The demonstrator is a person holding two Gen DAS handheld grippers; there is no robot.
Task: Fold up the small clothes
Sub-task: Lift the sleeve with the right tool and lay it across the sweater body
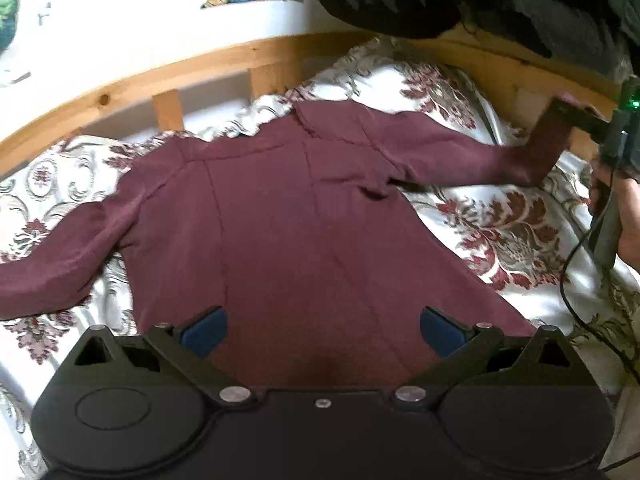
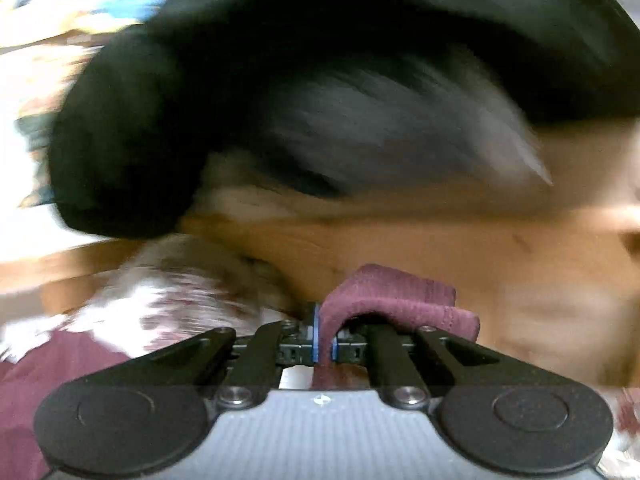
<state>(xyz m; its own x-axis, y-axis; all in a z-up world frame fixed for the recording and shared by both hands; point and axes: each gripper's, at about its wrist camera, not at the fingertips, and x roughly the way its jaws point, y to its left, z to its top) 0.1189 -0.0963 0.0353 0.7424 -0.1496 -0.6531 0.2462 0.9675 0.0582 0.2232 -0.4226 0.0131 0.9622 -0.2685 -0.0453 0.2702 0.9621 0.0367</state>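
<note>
Maroon top flat on bedspread, cuff in right hand-held gripper

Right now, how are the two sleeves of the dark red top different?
The right sleeve is pinched at its cuff by the right gripper and lifted off the bed, while the left sleeve lies flat on the flowery bedspread with nothing holding it. The right sleeve stretches out towards the wooden bed frame; the left sleeve droops down towards the near edge. Both belong to the same maroon top, and the open left gripper hovers over its hem.
</note>
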